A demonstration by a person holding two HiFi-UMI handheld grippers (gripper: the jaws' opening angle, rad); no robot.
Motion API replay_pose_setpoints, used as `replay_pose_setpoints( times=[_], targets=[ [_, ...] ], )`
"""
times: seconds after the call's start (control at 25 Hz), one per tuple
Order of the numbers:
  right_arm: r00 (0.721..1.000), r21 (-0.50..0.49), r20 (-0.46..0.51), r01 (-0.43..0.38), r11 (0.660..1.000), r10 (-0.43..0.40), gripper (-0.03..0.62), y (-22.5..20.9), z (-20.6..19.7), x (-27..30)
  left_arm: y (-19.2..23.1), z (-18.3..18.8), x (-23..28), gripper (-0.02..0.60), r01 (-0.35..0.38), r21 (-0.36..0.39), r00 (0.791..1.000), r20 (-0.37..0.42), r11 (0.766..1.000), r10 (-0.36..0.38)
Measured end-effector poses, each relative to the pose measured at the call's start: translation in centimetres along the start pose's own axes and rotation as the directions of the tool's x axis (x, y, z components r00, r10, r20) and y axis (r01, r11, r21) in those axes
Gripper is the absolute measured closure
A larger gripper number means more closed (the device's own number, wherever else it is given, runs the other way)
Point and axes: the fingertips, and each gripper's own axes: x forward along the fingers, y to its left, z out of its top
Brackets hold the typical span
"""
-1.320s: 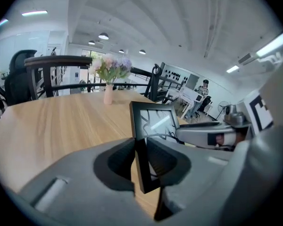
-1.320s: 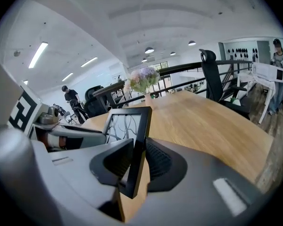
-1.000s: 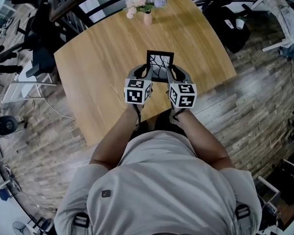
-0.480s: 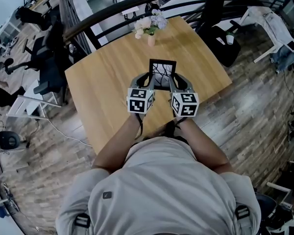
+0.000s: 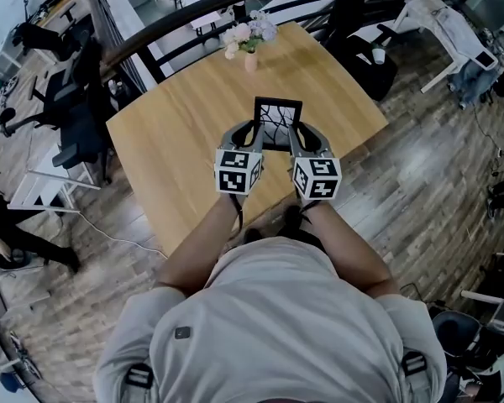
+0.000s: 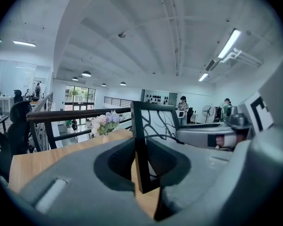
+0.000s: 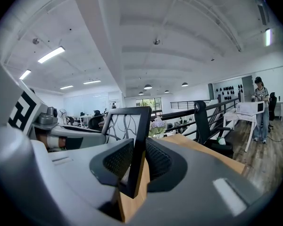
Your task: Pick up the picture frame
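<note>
Picture frame (image 5: 278, 121) clamped upright: L tongs (image 5: 254, 133), R tongs (image 5: 296, 134).

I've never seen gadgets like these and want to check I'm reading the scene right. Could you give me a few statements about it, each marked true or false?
1. The left tool and the right tool each clamp one side edge of the picture frame. True.
2. The picture frame holds a portrait photo. False: it shows dark branching lines on white.
3. A vase of flowers stands near the far end of the table. True.
4. The table has a glass top. False: the top is light wood.
</note>
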Motion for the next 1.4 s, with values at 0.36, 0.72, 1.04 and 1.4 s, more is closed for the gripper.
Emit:
replay_pose_setpoints(
  times=[0.36, 0.72, 1.04, 1.4],
  targets=[
    [0.998, -0.013, 0.048, -0.032, 0.999, 0.033, 0.507, -0.7, 1.2, -3.4, -3.2, 1.2, -1.8, 0.506, -0.038, 0.022, 0.998, 0.041, 0.999, 0.038],
    [0.992, -0.031, 0.078, -0.094, 0.995, 0.096, 0.507, -3.9, 1.0, -9.6, -10.3, 1.0, -3.2, 0.506, -0.093, 0.016, 0.994, 0.066, 0.996, 0.092],
    [0.986, -0.042, 0.095, -0.132, 0.990, 0.135, 0.507, -7.3, -0.8, -16.1, -17.7, -1.0, -4.7, 0.506, -0.128, 0.011, 0.988, 0.083, 0.992, 0.127],
    [0.984, -0.021, 0.087, -0.156, 0.987, 0.158, 0.508, -9.3, -3.5, -22.0, -23.9, -3.6, -6.9, 0.506, -0.152, 0.005, 0.986, 0.068, 0.988, 0.151]
  ],
)
